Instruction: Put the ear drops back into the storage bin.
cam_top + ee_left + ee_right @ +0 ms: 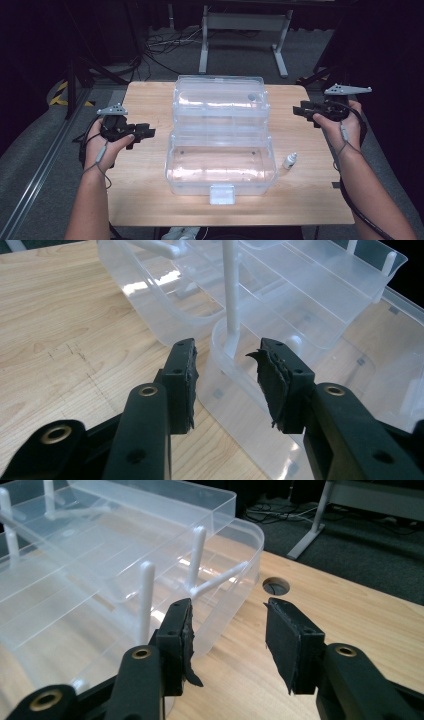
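Right now your left gripper (pixel 142 132) sits over the left part of the wooden table (pixel 145 200), its jaws parted with nothing between them, pointing at the left end of the clear plastic box (pixel 220 170). In the left gripper view the pads (pixel 186 385) frame the box's near corner and a white hinge post (pixel 230 295), close to them but not touching.

Your right gripper (pixel 305 111) is near the table's right edge, level with the box's raised lid, and its jaws also stand apart on empty air. In the right gripper view the left pad (pixel 181 635) lies just beside the box's rounded wall, while the right pad has bare wood behind it; a round cable hole (pixel 276 586) in the tabletop shows beyond.

The box stands in the middle of the table, opened wide: the base toward you with its latch (pixel 222 194) at the front, the stepped trays and lid (pixel 220 95) tilted back behind it. I can see nothing in the base or trays, though a small grey round spot shows in the lid's right part and I cannot tell what it is.

A small white dropper bottle (pixel 289 160) lies on the wood just right of the base, apart from it. Bare table runs along both sides of the box and along the front edge.
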`<state>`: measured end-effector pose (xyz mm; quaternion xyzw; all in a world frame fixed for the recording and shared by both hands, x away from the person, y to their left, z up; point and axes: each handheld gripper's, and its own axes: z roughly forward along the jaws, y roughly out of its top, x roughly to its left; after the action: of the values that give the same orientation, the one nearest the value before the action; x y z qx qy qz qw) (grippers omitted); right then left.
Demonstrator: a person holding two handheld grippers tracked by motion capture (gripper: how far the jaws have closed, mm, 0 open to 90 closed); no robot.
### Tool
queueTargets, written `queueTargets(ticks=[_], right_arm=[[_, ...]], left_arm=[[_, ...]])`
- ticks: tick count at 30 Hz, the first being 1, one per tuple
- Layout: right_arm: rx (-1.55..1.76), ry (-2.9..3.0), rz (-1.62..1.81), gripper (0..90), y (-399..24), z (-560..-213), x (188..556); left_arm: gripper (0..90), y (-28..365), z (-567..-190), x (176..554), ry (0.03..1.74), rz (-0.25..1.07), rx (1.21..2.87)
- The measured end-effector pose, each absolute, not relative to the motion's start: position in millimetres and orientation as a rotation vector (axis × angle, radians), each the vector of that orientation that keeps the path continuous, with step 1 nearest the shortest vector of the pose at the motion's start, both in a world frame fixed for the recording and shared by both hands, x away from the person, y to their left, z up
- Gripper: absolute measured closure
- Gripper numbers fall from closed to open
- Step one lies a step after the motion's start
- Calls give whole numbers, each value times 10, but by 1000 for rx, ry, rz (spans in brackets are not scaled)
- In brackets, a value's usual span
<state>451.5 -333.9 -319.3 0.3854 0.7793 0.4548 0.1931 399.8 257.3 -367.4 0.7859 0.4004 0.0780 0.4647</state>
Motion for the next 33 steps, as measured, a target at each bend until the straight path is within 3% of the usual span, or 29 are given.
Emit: queueTargets(ticks=[33], right_arm=[[1026,2527,929,540,-3201,-3304,4362]], left_arm=[[603,2594,-3686,3971,994,174,1951]])
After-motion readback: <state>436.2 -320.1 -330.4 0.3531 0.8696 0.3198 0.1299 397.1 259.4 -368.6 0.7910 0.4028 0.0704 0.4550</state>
